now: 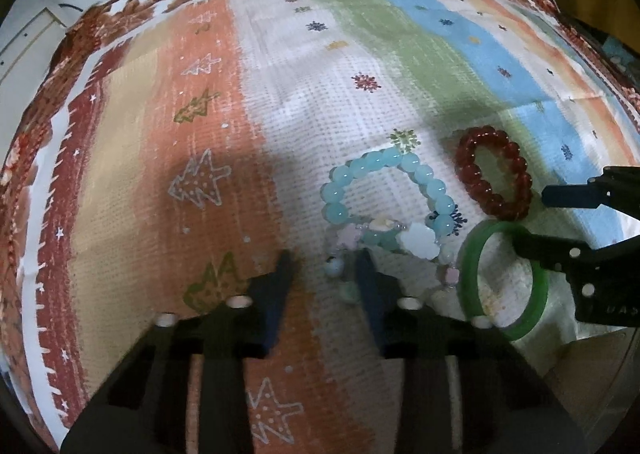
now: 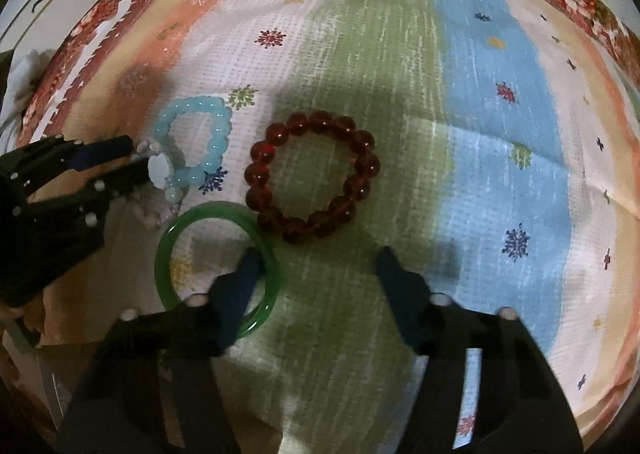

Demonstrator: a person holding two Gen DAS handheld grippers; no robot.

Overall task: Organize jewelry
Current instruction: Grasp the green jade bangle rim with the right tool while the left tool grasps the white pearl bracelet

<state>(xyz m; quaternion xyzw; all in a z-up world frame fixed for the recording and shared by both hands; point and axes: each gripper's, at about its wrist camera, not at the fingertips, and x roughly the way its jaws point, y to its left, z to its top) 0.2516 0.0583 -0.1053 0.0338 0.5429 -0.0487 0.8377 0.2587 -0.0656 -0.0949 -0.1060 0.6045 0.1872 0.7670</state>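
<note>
- Left wrist view: left gripper (image 1: 324,264) pointed steeply down at the striped cloth (image 1: 160,94), jaws apart by a modest gap, nothing visibly pinched.
- Between those jaws, a small dangling bead of the charm bracelet (image 1: 416,240); white flower charm just right of the right-hand finger, overlapping the blue bead bracelet (image 1: 424,174).
- Further right, the red bead bracelet (image 1: 466,158), lying apart from the blue one and just beside the green bangle (image 1: 466,274).
- At the right edge, right gripper (image 1: 532,218), one finger across the bangle's rim, the other near the red beads.
- Right wrist view: right gripper (image 2: 318,260) moderately wide, holding nothing; left-hand finger inside the green bangle (image 2: 164,262), its near rim between the jaws, no pad pressing yet.
- Red bead bracelet (image 2: 260,174) just ahead of the fingertips, flat and free.
- Left gripper (image 2: 138,156) at the charm bracelet (image 2: 158,170), beside the blue bead bracelet (image 2: 218,142); impossible to tell from here whether anything is gripped.
- Likely step: one piece per gripper, separated from the cluster.
- For a clean bangle pick: close squarely across the rim, firmly, since smooth and liable to slip.
- For the charm strand: pinch the thread low, lift slowly, watch for snagging on the blue beads.
</note>
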